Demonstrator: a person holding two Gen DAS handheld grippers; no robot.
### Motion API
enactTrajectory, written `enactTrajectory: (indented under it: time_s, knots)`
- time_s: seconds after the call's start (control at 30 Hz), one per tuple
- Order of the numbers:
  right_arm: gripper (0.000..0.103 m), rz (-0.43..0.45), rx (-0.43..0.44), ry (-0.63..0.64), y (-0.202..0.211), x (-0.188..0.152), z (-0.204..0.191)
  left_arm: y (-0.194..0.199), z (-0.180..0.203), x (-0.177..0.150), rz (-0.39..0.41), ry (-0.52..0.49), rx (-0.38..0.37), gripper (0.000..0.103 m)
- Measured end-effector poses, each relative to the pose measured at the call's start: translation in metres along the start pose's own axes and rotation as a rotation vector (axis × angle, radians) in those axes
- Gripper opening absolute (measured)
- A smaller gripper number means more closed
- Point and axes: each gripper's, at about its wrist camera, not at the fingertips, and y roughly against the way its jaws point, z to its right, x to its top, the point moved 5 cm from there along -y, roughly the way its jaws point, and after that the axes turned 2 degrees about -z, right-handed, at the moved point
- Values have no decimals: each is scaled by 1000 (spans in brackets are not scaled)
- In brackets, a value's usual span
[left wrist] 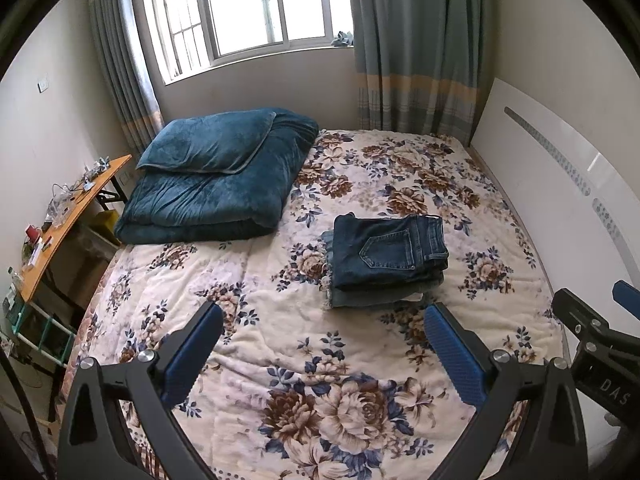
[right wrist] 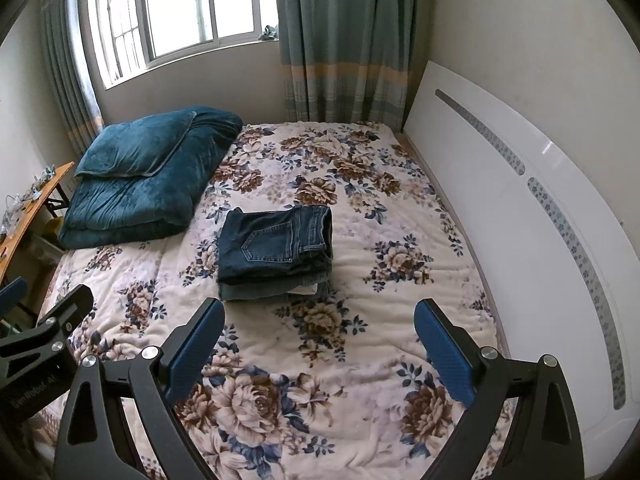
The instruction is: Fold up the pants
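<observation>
Pants [left wrist: 390, 260]: folded stack, laid on floral bedspread [left wrist: 280, 360].
Left gripper [left wrist: 324, 320]: spread wide, nothing held.
Right gripper [right wrist: 320, 316]: spread wide, nothing held; "DAS" is read on its body.

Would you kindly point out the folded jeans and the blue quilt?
folded jeans [left wrist: 390, 254]: left wrist view, on the back pocket.
blue quilt [right wrist: 136, 196]: right wrist view, on its folded top face.
</observation>
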Motion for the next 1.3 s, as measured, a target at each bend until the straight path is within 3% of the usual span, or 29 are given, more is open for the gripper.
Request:
enactTrajectory:
  time_s: [1.3]
  knots:
    - [98, 1, 11, 5, 9, -3, -1, 10, -6, -5, 11, -4, 20, 103]
